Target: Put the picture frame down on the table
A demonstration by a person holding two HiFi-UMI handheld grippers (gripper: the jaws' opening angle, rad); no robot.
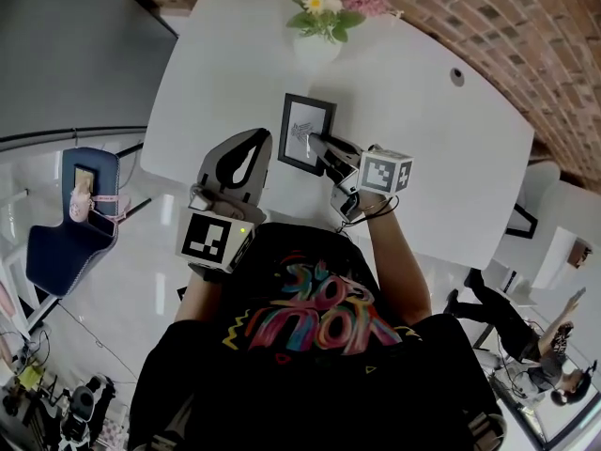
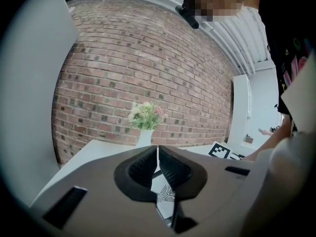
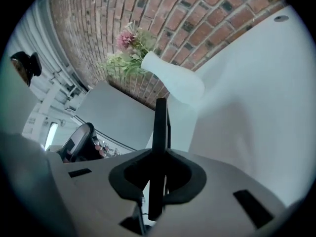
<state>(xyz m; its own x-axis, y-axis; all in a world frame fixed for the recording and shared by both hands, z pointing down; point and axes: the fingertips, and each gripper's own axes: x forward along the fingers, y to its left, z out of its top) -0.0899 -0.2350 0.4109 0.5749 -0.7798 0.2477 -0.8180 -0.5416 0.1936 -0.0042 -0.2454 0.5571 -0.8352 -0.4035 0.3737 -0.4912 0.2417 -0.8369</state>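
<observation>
Here, white table [image 1: 441, 158] stands before brick wall [image 1: 526, 36].

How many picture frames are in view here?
1: the frame, clamped in the right gripper, over the table near the vase. None seems hidden.

Leaving wide bare room on the white rounded tabletop [image 1: 441, 158] right of the black rectangular picture frame [image 1: 305, 132]; hemming the far side with a white vase of pink and cream flowers [image 1: 317, 45], the left with the grey left gripper [image 1: 255, 141].
</observation>
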